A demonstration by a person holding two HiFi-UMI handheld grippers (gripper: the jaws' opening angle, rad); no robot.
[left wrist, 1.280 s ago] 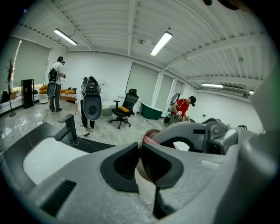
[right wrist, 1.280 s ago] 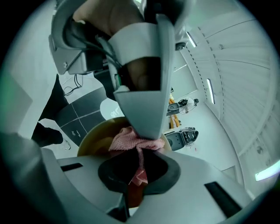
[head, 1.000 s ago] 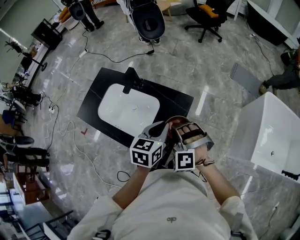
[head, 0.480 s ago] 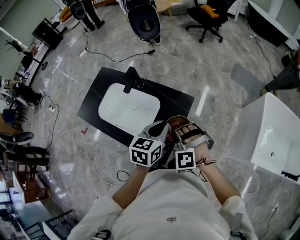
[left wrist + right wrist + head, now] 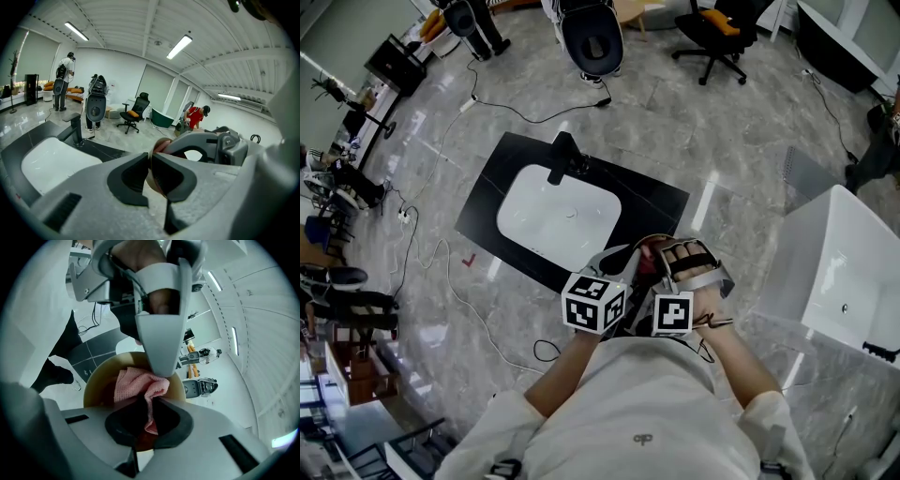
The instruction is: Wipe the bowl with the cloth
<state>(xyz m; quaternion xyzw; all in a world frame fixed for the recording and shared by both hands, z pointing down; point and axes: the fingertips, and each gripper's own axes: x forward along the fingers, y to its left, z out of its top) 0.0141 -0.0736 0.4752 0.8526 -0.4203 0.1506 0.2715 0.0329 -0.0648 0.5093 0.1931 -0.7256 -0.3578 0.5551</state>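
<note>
Close in front of the person's chest, near the edge of the black table [image 5: 478, 211] with its white sink [image 5: 555, 214], the bowl [image 5: 101, 376] is held in the air between both tools. The left tongs [image 5: 150, 161] are closed narrowly on the bowl's rim, with one jaw inside the wall and one outside. The right tongs [image 5: 150, 408] are pinched on a fold of the pink cloth [image 5: 136, 380], and the rest of the cloth is bunched inside the bowl against its inner wall. In the head view the bowl's inside is mostly covered by the tools, so how much has been wiped cannot be told.

The bowl is judged stiff and fairly light, with a smooth wall that may slip or pivot in so thin a rim grip. It is best held deep on the rim, and wiping pressure is best kept moderate. The cloth is soft and limp. It is best gripped at a gathered fold, as here, so that fabric rather than the jaws is pressed on the bowl.
</note>
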